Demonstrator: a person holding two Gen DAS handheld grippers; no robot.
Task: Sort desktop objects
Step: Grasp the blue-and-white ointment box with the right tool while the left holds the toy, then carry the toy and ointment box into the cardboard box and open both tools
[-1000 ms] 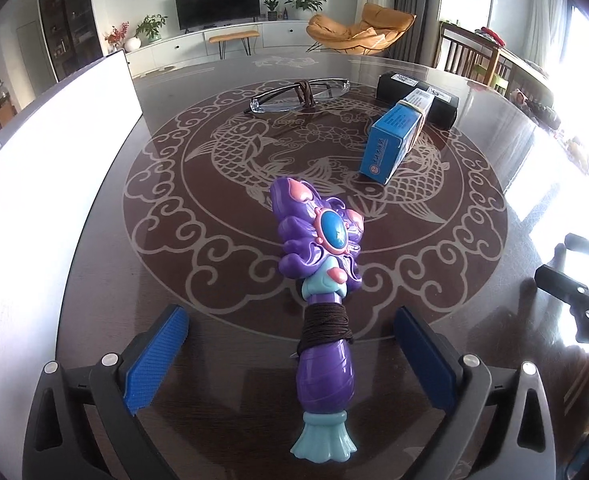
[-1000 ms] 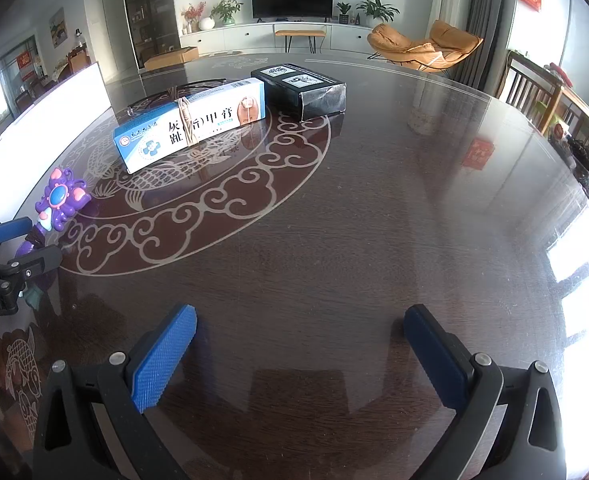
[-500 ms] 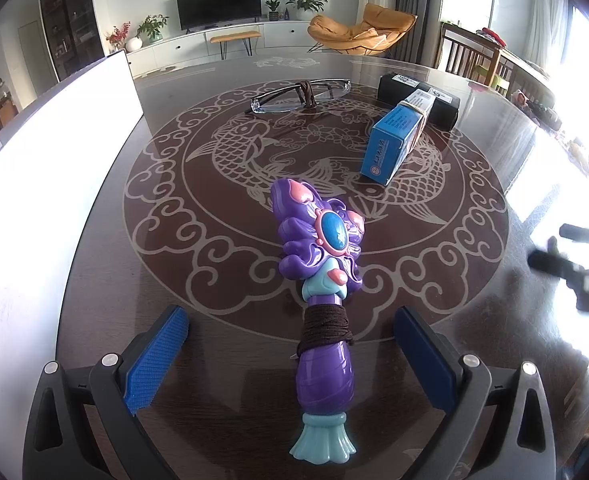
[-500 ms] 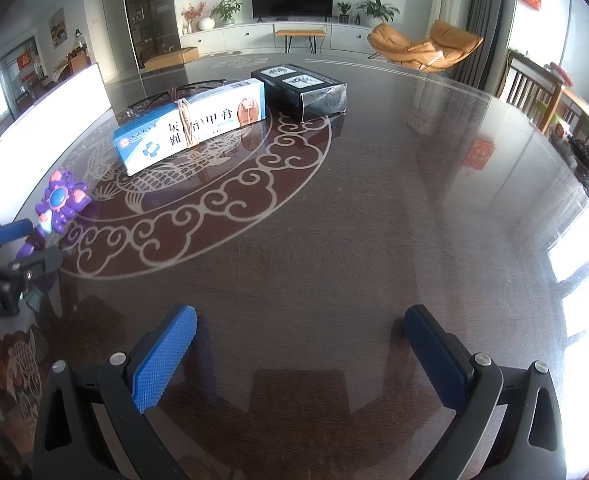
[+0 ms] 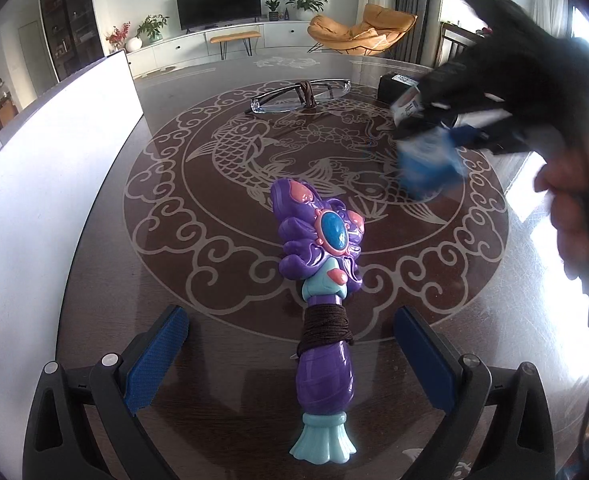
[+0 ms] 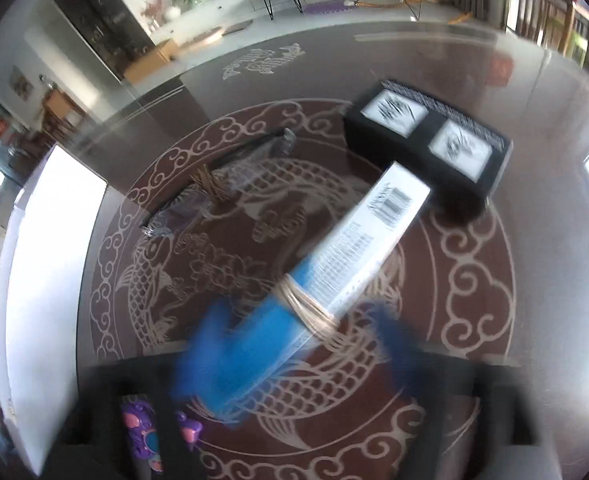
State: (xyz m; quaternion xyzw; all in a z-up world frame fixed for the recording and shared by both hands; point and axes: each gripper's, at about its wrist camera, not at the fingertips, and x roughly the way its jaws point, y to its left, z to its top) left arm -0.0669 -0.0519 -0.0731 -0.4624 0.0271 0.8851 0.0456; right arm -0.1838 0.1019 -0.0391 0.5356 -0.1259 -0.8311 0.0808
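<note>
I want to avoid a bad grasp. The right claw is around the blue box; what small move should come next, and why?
Probably finish closing before any lift. The right claw is closing with the box between its pads, but the view is blurred and one pad seems apart from it. The far end is by the black box, so a loose lift might drag.

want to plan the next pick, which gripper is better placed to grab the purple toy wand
Left. The left gripper hangs open with the purple toy wand lying between its fingers. The right gripper is closing around the blue box, so it is busy.
</note>
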